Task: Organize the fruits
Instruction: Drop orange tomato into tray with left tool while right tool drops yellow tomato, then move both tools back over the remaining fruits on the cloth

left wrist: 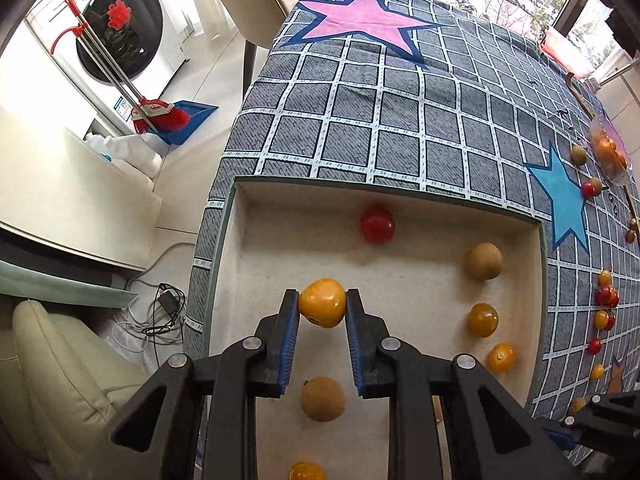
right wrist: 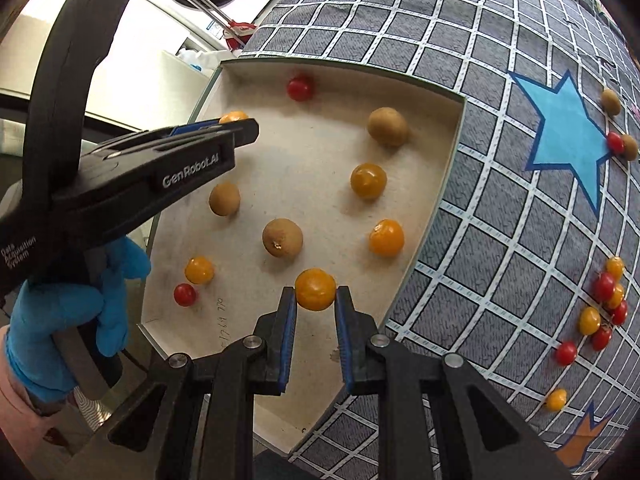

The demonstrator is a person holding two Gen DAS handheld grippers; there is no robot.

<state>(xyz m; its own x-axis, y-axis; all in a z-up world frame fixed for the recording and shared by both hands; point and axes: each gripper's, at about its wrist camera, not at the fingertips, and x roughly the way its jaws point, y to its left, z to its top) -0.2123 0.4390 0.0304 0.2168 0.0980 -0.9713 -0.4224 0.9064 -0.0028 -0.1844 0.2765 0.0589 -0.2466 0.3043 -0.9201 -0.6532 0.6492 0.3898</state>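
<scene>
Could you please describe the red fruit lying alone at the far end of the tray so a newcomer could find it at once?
Start at the shallow beige tray on the checked tablecloth. Follow its floor to the far wall, the side towards the pink star. The red cherry tomato lies there by itself, the only red fruit at that end.

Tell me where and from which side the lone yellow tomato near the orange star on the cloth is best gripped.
Grip the lone yellow tomato across its widest middle, coming from above with fingers on opposite sides. It is small, round and smooth, lying on the flat checked cloth apart from the other loose fruit, so both sides look free. Both grippers already hold yellow tomatoes, so one must first release.
</scene>
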